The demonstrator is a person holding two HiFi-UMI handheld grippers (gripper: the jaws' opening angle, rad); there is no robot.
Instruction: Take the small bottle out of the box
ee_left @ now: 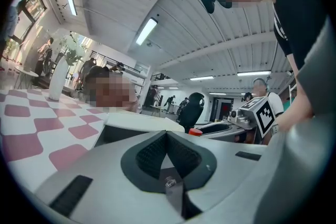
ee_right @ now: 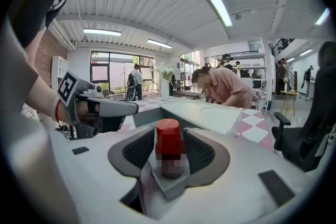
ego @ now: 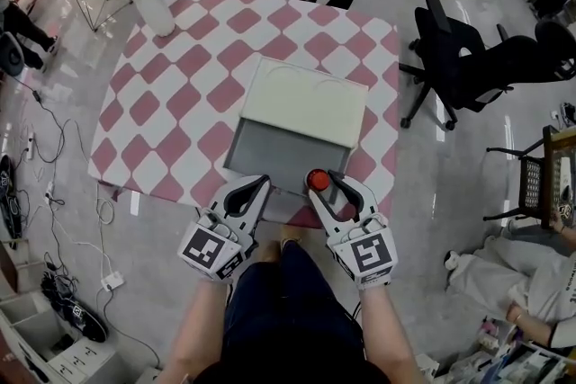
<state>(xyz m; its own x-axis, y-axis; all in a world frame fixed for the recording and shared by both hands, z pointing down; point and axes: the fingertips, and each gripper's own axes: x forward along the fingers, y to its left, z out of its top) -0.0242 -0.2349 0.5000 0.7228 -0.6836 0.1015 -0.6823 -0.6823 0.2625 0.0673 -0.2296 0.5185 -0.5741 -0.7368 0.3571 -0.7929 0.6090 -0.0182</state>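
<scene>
Head view: your left claw (ego: pixel 263 181) and right claw (ego: pixel 326 185) both sit at the near edge of the open box (ego: pixel 270 153) on the checked bench (ego: pixel 193 58), its pale lid (ego: pixel 306 99) swung open on the far side. The small bottle (ego: pixel 318 180), red-capped, stands at the box's near right corner; whether inside or just outside cannot be told. Left gripper view: your left claw has its jaws together, nothing between them. Right gripper view: your right claw has its jaws apart, with the bottle upright between them and the pads not clamped on it.
</scene>
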